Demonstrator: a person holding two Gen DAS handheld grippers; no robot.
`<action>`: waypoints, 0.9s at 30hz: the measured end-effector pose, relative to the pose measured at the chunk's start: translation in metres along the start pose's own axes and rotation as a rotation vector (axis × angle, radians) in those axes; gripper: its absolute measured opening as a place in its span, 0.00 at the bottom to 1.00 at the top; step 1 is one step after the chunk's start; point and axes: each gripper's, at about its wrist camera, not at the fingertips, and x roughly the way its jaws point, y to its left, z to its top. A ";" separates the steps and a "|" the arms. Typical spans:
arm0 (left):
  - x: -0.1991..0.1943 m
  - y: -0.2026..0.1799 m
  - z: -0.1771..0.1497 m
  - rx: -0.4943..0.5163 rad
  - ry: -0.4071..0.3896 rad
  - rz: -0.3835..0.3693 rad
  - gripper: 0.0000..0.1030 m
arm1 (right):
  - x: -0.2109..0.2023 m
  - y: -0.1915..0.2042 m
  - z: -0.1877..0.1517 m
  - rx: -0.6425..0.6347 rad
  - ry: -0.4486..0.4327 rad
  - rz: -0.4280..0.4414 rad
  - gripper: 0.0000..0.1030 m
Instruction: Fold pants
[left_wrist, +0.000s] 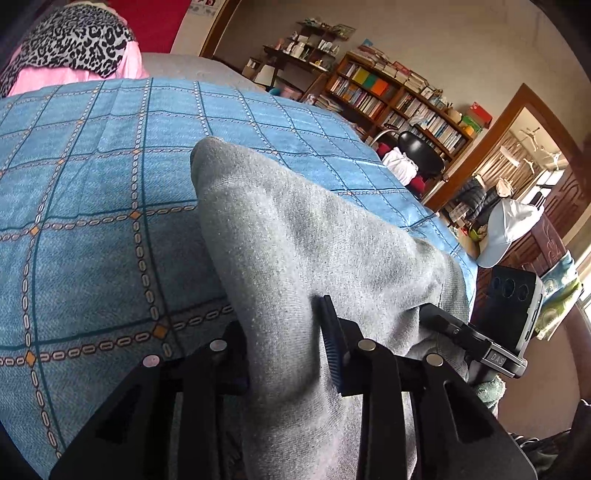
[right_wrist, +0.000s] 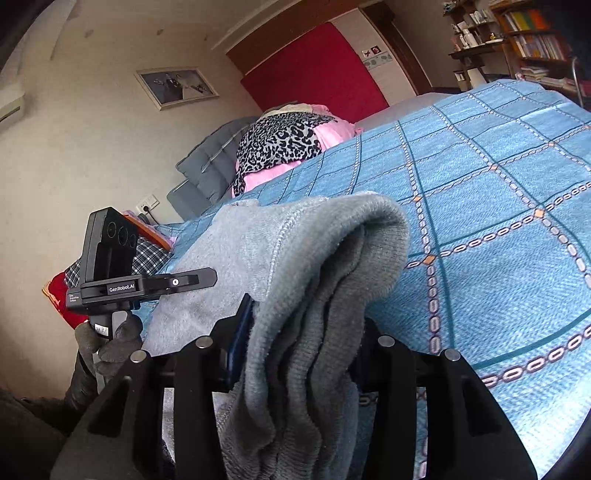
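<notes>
You're facing a bed (right_wrist: 498, 192) under a blue checked cover, its red headboard (right_wrist: 317, 70) against a beige wall. A crowded wooden bookshelf (left_wrist: 399, 99) stands beyond, beside a wood-framed doorway (left_wrist: 517, 147).

The black two-finger left gripper (left_wrist: 291, 354) is clamped on a thick fold of grey knit pants (left_wrist: 295, 240), its ribbed blue-edged finger pad (left_wrist: 332, 347) pressed into the cloth. The black two-finger right gripper (right_wrist: 303, 343) pinches several bunched layers likewise. A dark-gloved hand (right_wrist: 107, 343) grips the left gripper's handle, seen from the right wrist

Grey pants (left_wrist: 303, 236), bunched on bed
</notes>
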 end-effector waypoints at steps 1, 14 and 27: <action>0.005 -0.006 0.005 0.012 0.000 -0.002 0.29 | -0.006 -0.004 0.004 0.000 -0.015 -0.011 0.44; 0.114 -0.103 0.093 0.182 0.030 -0.031 0.30 | -0.069 -0.080 0.069 0.011 -0.166 -0.224 0.44; 0.223 -0.153 0.156 0.271 0.035 -0.043 0.30 | -0.084 -0.162 0.127 0.028 -0.219 -0.398 0.44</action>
